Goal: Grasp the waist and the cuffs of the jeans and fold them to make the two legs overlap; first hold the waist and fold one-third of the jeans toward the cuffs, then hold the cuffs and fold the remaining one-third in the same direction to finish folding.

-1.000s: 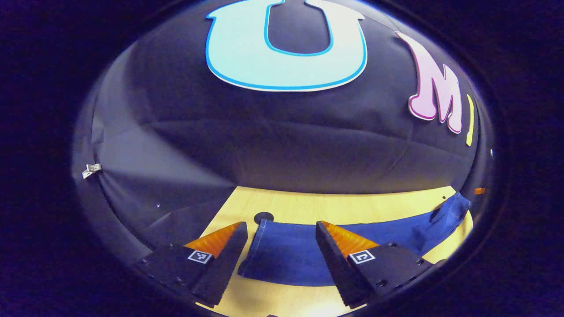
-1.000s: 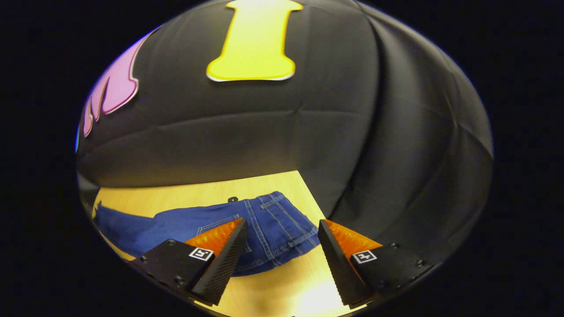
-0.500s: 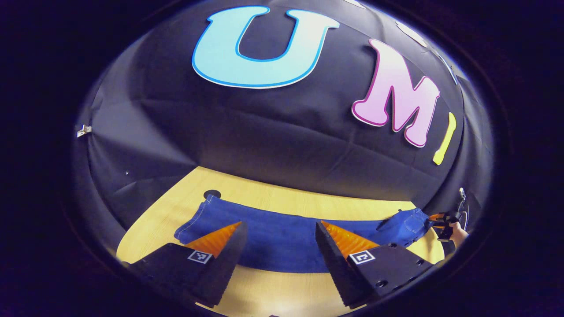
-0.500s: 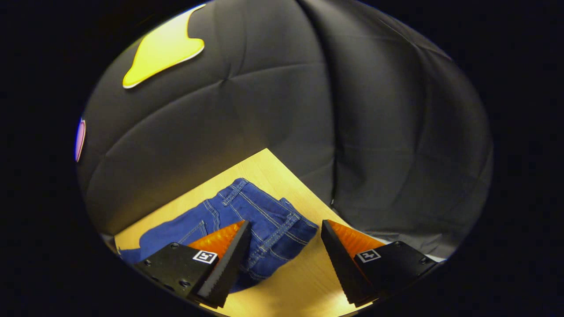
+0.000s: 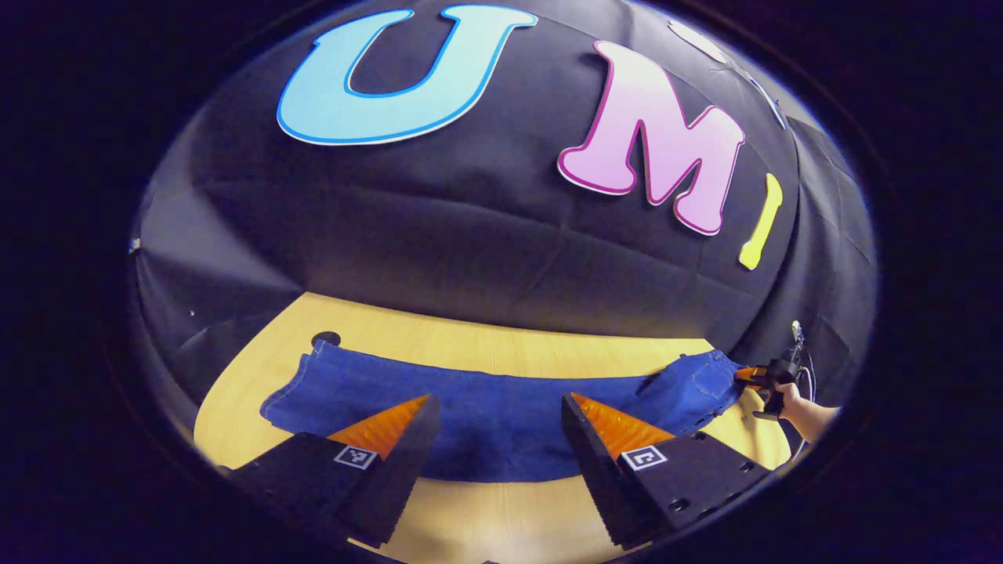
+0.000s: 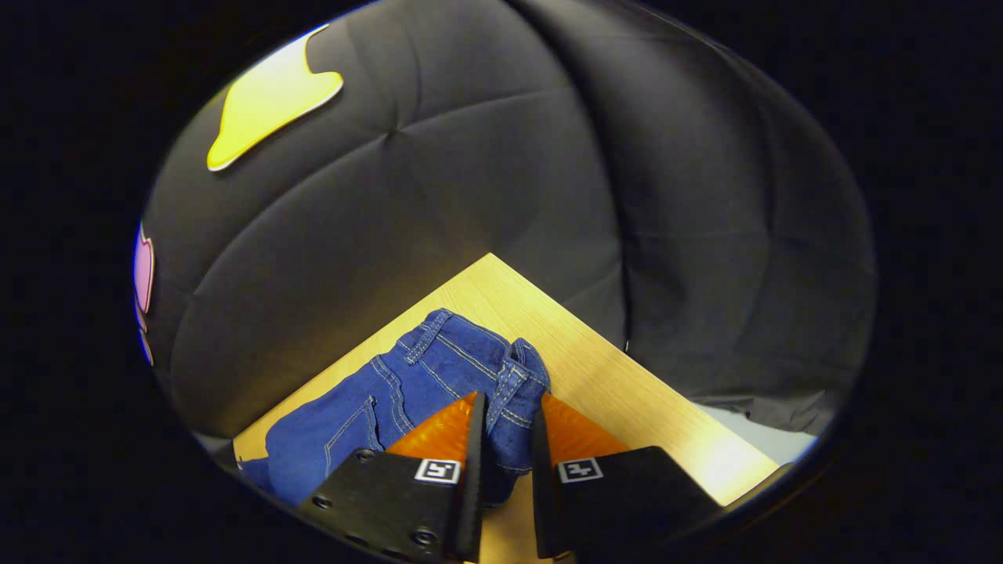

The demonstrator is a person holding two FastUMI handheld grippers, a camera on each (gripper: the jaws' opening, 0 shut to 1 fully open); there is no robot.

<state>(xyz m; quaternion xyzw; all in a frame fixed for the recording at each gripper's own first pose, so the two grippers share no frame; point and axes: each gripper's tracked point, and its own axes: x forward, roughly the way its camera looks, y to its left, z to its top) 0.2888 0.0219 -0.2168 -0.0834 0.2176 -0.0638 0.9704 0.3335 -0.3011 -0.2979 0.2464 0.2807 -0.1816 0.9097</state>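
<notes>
Jeans (image 5: 501,407): laid out long and flat across the wooden table (image 5: 486,352), cuffs at the far left, waist at the right.
Waist (image 6: 501,376): bunched up and pinched between the two fingers of the right gripper (image 6: 508,439).
Right gripper, in the left gripper view (image 5: 756,376): held by a hand (image 5: 799,407) at the waist end.
Left gripper (image 5: 495,439): fingers spread wide, held near the middle of the legs, nothing gripped.
Table hole (image 5: 325,339): seen just beyond the cuffs.

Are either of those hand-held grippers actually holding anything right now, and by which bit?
The right hand-held gripper is pinching the jeans at the waistband. The left hand-held gripper is open above the legs, holding nothing.
</notes>
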